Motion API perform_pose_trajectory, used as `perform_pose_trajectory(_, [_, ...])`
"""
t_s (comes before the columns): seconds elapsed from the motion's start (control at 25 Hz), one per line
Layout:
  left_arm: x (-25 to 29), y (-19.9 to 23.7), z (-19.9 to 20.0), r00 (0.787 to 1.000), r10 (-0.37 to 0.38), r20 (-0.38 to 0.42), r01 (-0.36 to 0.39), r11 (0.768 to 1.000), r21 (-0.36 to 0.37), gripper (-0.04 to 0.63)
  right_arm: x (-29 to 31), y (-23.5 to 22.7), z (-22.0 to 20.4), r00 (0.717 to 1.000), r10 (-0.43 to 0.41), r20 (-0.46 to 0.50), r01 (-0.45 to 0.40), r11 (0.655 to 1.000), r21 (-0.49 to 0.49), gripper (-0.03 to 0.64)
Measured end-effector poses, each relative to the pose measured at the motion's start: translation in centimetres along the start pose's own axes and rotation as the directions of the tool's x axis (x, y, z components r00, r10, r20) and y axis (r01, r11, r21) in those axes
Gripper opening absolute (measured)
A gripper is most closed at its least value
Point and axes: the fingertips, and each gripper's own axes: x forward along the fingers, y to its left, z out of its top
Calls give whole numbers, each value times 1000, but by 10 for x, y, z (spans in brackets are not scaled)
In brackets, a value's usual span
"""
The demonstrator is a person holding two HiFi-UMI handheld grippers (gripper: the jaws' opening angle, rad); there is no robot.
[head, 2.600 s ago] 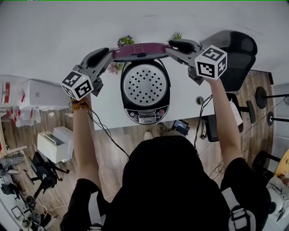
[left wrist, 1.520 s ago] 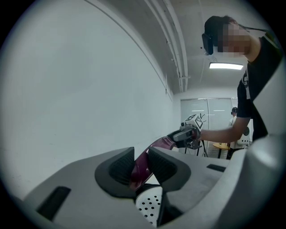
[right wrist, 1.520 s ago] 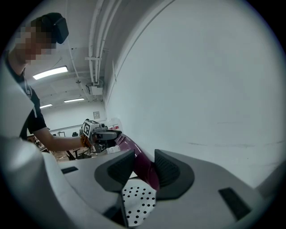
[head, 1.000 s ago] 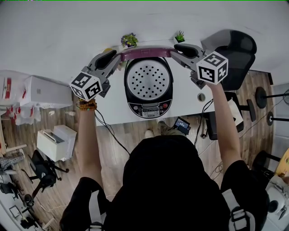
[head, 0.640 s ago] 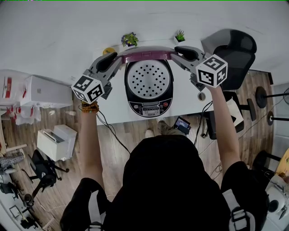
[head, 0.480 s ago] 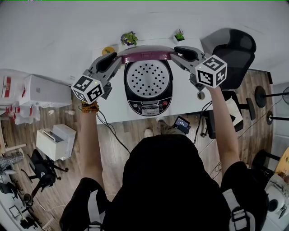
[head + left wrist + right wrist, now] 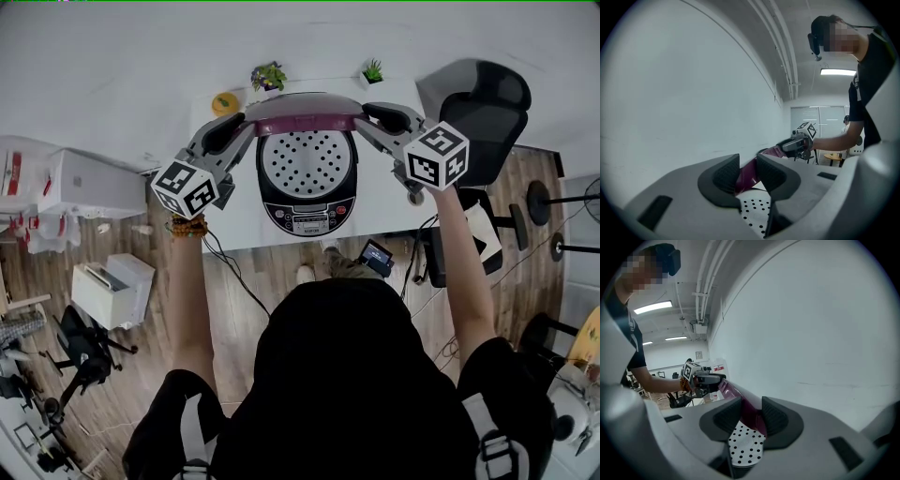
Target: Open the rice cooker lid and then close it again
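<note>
Now left gripper (image 7: pixel 246 128) and right gripper (image 7: pixel 364 115) each clamp an end of the raised maroon lid (image 7: pixel 302 123), likely so it swings evenly over the rice cooker (image 7: pixel 302 214).

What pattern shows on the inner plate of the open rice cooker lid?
The inner plate is pale silver with dark holes; the head view shows it best.

rice cooker (image 7: pixel 307 169) panel lettering too small to read, yellow thing (image 7: pixel 223 102) perhaps a tape roll
</note>
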Motion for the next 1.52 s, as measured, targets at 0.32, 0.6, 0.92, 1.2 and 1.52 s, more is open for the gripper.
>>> perform_pose_trajectory(0.32, [-9, -12, -11, 1000, 11, 7, -11, 1000, -22, 98, -6, 12, -13, 1000, -8, -10, 8, 1000, -13, 144])
perform_pose_trajectory(0.6, [-13, -17, -19, 999, 38, 27, -37, 999, -28, 104, -8, 17, -22, 1000, -20, -20, 20, 1000, -19, 146])
perform_pose_trajectory(0.92, [-19, -25, -31, 998, 50, 25, -49, 998, -30, 109, -11, 26, -36, 999, -24, -38, 23, 1000, -19, 146])
perform_pose_trajectory(1.2, [-23, -30, -40, 998, 55, 22, -55, 998, -35, 112, -12, 31, -46, 999, -37, -38, 37, 999, -15, 146])
perform_pose_trajectory(1.52, [-27, -36, -51, 999, 52, 13, -51, 998, -43, 114, -13, 38, -57, 998, -47, -51, 46, 999, -21, 146])
